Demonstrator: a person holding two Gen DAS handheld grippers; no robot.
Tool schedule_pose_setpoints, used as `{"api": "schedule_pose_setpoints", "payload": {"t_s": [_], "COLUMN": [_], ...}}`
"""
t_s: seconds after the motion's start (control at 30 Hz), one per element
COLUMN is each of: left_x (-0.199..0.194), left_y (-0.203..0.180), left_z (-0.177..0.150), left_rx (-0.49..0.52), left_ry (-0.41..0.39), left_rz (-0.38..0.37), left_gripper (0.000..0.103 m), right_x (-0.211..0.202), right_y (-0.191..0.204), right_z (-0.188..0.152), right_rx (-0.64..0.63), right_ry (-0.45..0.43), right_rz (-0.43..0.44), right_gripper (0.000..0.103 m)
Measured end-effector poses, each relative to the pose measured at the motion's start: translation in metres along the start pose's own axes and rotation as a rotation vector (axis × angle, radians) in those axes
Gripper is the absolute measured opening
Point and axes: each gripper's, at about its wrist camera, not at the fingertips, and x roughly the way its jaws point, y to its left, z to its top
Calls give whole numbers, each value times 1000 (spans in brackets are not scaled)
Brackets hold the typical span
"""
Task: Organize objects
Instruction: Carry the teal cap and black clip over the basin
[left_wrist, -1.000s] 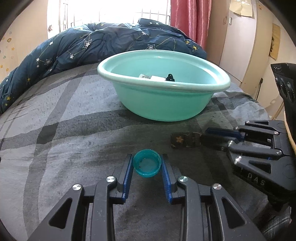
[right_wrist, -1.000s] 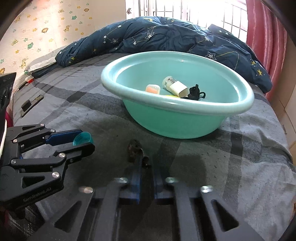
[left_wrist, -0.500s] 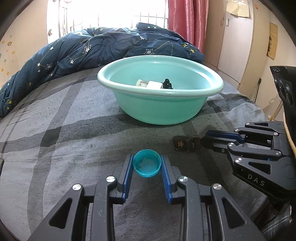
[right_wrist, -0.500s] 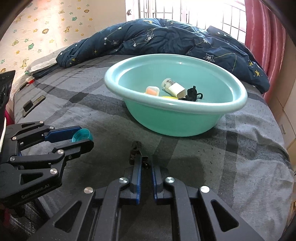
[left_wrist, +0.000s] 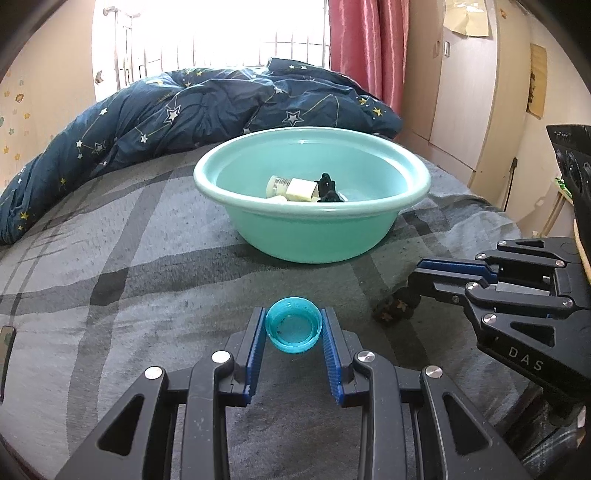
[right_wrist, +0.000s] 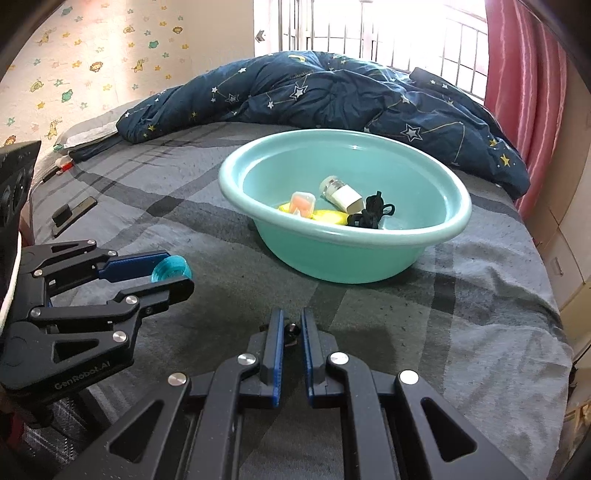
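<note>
My left gripper (left_wrist: 293, 322) is shut on a blue bottle cap (left_wrist: 293, 325), held open side up above the grey plaid bed. From the right wrist view the cap (right_wrist: 170, 267) shows between the left gripper's (right_wrist: 173, 275) fingers. My right gripper (right_wrist: 291, 328) is shut on a small dark patterned item (right_wrist: 290, 332), mostly hidden between the pads. In the left wrist view that item (left_wrist: 396, 305) hangs from the right gripper (left_wrist: 416, 281). Beyond both stands a teal basin (left_wrist: 306, 240) (right_wrist: 343, 258) holding a white bottle (right_wrist: 341, 194), a black clip (right_wrist: 371, 214), an orange case (right_wrist: 303, 203) and something yellow.
A navy star-print duvet (left_wrist: 207, 110) is bunched along the far side of the bed. Flat dark objects (right_wrist: 72, 212) lie near the bed's left edge. A red curtain (left_wrist: 365, 48) and wardrobe doors (left_wrist: 472, 92) stand at the right.
Both grippers have lifted a little with the cap and the dark item still held. More of the basin's inside now shows.
</note>
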Motion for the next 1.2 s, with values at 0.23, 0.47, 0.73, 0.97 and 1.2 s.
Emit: {"api": "schedule_pose_setpoints", "payload": {"t_s": [0.23,0.47,0.73,0.97,1.2], "left_x": [-15,-31,-46,-56,-58], "left_y": [-5,-11,-21,-28,-30], "left_z": [3,8,18,29,40], "left_rx": [9,18,32,52,55], "left_ry": [-27,-47,-70,-86,-94], "left_rz": [-2,-6,-26,-40,-51], "left_gripper": [32,32,32,32,32], "right_x": [-19,-38,-61,-75,-85], "right_y": [1,0,-2,-6,-9], "right_z": [1,3,10,19,33], "right_rx": [-3,0,3,12,8], "right_ry": [-28,-59,-97,-125,-152], "right_rz": [-12,-19,-38,-46,-61], "right_gripper": [8,8,8,8,8]}}
